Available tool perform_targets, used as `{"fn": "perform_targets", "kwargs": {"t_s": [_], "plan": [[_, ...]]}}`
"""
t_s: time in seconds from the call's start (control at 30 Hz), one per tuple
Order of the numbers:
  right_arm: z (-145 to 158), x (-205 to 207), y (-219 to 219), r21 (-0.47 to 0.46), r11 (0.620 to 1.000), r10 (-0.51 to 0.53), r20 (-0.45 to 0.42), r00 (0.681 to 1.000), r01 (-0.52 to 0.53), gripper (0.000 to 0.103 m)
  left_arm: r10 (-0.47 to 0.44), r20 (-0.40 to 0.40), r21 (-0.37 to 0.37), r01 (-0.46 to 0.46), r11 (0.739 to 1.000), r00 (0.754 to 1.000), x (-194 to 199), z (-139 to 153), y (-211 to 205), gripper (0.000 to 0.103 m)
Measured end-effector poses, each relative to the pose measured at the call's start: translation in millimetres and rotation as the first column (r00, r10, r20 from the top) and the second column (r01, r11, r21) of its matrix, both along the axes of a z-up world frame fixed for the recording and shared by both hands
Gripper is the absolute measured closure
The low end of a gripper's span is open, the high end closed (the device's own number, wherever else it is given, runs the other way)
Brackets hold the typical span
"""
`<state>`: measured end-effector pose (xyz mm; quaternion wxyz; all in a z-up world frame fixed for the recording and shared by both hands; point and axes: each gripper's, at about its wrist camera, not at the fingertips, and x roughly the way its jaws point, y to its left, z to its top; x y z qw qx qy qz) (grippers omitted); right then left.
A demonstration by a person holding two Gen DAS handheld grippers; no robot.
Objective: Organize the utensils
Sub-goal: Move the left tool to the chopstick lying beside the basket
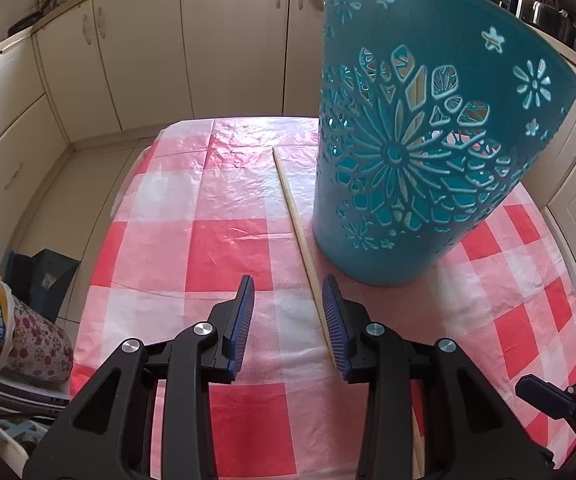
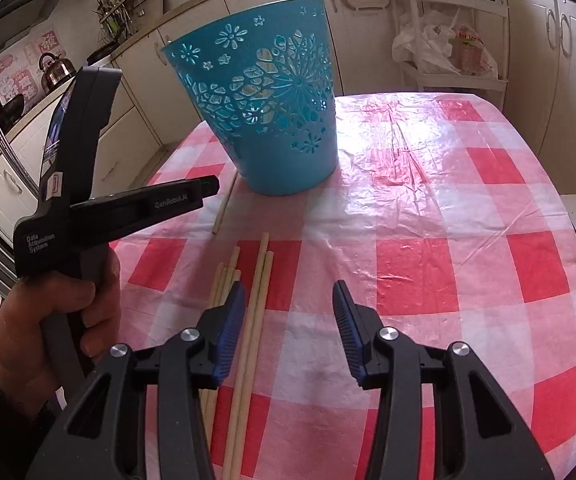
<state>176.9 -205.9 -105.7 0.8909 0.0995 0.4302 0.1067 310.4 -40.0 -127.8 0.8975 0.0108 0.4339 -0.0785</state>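
Both tongs are wide open and hold nothing. Left tongs (image 1: pixel 288 320): slide to 3 o'clock, center the stick (image 1: pixel 294 216), squeeze gently, then lift toward the bin (image 1: pixel 428 140).

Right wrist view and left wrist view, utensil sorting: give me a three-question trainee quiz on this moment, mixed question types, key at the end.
1. True or false: the left gripper is shut on a stick.
2. Multiple choice: the teal basket is A) lying on its side, B) standing on the checkered tablecloth, C) held in a gripper.
3. Fill in: the bundle of wooden sticks lies near the right gripper's ___ finger.

Key: 1 false, it is open over a single stick. 2 B. 3 left.
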Motion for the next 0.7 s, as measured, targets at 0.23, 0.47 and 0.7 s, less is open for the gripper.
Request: {"fn": "perform_targets", "kwargs": {"t_s": [0.23, 0.47, 0.7], "plan": [[-2, -2, 4, -0.01, 1.0, 0.011, -0.013, 1.0, -0.011, 0.058, 0.024, -0.024, 0.021, -0.024, 0.999, 0.999, -2, -12, 6, 0.073], [-5, -3, 5, -0.001, 1.0, 0.0, -0.018, 1.0, 0.0, 0.054, 0.048, 0.001, -0.106, -0.048, 0.993, 0.999, -10, -2, 31, 0.075], [-5, -5, 10, -0.049, 0.999, 0.009, -0.002, 1.0, -0.009, 0.052, -0.022, -0.012, -0.06, 0.022, 0.998, 1.0, -8, -13, -3, 0.075]]}}
